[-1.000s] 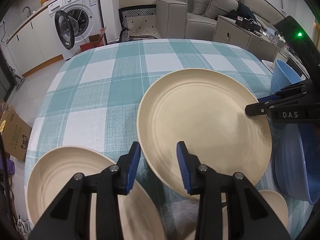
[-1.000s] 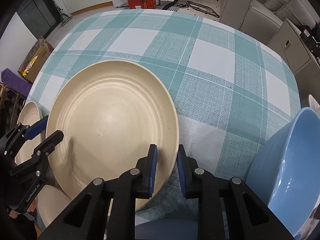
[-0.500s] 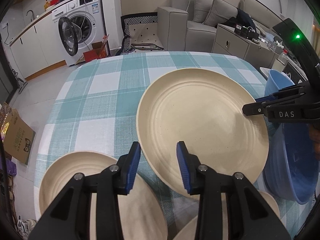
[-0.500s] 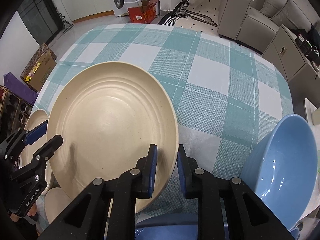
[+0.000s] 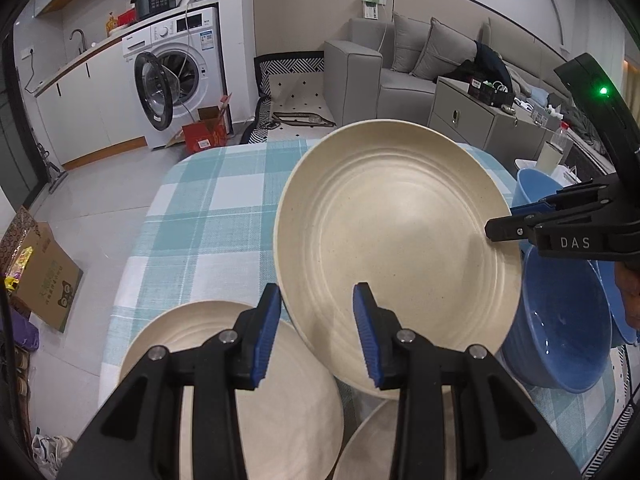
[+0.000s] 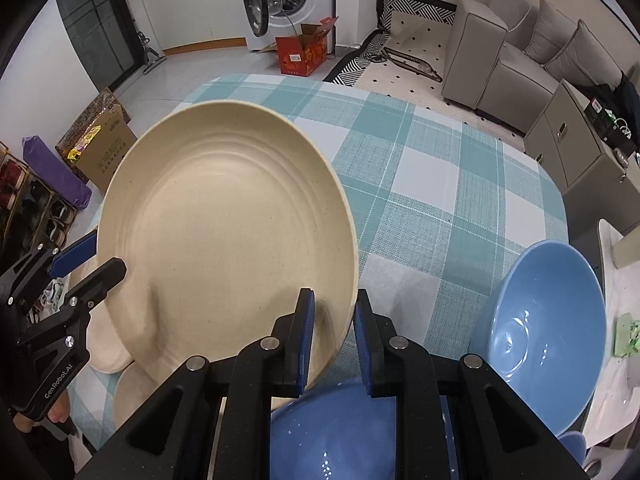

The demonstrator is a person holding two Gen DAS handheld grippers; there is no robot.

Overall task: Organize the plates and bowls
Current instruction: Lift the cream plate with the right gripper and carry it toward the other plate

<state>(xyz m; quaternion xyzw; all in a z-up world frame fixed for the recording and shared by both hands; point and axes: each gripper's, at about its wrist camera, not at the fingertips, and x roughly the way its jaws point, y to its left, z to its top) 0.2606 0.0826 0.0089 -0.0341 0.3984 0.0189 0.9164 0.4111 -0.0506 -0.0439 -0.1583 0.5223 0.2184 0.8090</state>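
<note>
My right gripper [image 6: 331, 334] is shut on the rim of a large cream plate [image 6: 224, 240] and holds it tilted, raised above the checked table [image 6: 440, 184]. The same plate [image 5: 396, 248] fills the middle of the left wrist view, with the right gripper [image 5: 504, 226] at its right edge. My left gripper [image 5: 316, 336] is open and empty, just in front of the plate's near rim, above another cream plate [image 5: 248, 392] lying on the table. A third cream plate [image 5: 372, 444] shows at the bottom. Blue bowls [image 6: 548, 328] [image 6: 344, 432] sit at the right.
The teal checked tablecloth [image 5: 208, 216] stretches away from me. Blue bowls [image 5: 560, 332] crowd the table's right side. A white cup [image 5: 550, 156] stands beyond them. Off the table are a washing machine [image 5: 176, 80], a grey sofa [image 5: 400, 68] and cardboard boxes [image 5: 40, 272].
The right gripper has lifted the large cream plate off the table and tilted it up. Both grippers have risen, so more of the room shows. The left gripper stays open.
</note>
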